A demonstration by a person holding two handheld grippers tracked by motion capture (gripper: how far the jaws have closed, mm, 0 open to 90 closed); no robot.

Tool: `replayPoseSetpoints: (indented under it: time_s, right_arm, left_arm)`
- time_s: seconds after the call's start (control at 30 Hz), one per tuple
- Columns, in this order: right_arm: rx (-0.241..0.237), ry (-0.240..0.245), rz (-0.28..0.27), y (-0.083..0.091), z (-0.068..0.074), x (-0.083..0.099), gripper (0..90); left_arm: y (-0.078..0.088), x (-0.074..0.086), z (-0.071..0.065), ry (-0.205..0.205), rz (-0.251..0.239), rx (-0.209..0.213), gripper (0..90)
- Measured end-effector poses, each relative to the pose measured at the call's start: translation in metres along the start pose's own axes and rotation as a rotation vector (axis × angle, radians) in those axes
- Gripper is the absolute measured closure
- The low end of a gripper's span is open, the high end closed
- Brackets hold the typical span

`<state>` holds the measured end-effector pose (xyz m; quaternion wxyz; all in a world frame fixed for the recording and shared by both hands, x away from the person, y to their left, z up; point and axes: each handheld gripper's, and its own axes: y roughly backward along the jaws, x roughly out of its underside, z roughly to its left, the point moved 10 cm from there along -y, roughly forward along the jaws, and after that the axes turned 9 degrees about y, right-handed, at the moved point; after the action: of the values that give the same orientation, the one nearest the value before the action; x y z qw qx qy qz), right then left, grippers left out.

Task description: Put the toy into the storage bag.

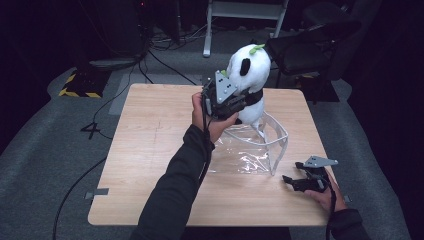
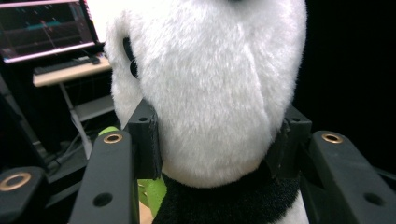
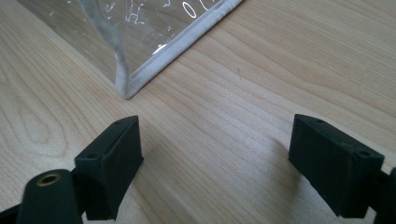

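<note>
Left gripper (image 1: 239, 102): it was clamped on the panda, its jaws pressing into the white plush from both sides; in the left gripper view the pads (image 2: 145, 140) sank into the fur just above the black band.
Panda (image 1: 248, 75): a white plush toy with black ears and a green tuft on top; it was held upright above the far part of the table, over the open mouth of the bag.
Bag (image 1: 250, 147): a clear plastic pouch with a white edging, lying on the table just below and in front of the panda; its white rim stood up in a loop beside the toy's base.
Right gripper (image 1: 295, 181): it rested low at the table's near right corner, jaws spread wide with nothing between them; only bare wood showed between its pads in the right gripper view.
Bag corner (image 3: 128, 88): it lay just ahead of the right gripper's jaws, apart from them.
Table (image 1: 150, 150): light wood, square.
Surroundings: a dark room; a monitor (image 2: 44, 28) glowed behind the panda in the left gripper view.
</note>
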<state>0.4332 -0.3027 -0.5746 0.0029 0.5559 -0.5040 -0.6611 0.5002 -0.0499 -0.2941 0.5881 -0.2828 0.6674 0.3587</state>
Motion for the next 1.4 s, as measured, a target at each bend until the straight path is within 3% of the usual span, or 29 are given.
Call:
replayPoseSetpoints:
  time_s: [0.17,0.37,0.53,0.63,0.9,1.2,1.4]
  right_arm:
    - [0.000,0.000,0.000,0.000,0.000,0.000,17.1]
    - [-0.001,0.001,0.000,0.000,0.000,0.000,17.1]
    - [-0.002,0.001,0.000,0.000,0.000,0.000,17.1]
    - [-0.002,0.001,0.000,0.000,0.000,0.000,17.1]
    - [-0.002,0.001,0.000,0.000,0.000,0.000,17.1]
    - [-0.002,0.001,0.000,0.000,0.000,0.000,17.1]
    - [-0.002,0.001,0.000,0.000,0.000,0.000,17.1]
  left_arm:
    - [-0.004,0.004,-0.001,0.007,0.013,0.005,47.7]
    - [0.005,0.011,0.009,0.056,0.017,0.014,47.3]
    - [0.010,0.026,0.016,-0.025,0.086,-0.050,47.2]
    - [0.010,0.034,0.013,0.013,0.088,-0.007,46.7]
    - [-0.005,0.051,-0.001,-0.015,0.154,0.028,45.4]
    - [-0.013,0.065,-0.003,-0.046,0.263,0.047,42.7]
    - [-0.013,0.069,-0.004,-0.063,0.301,0.050,39.1]
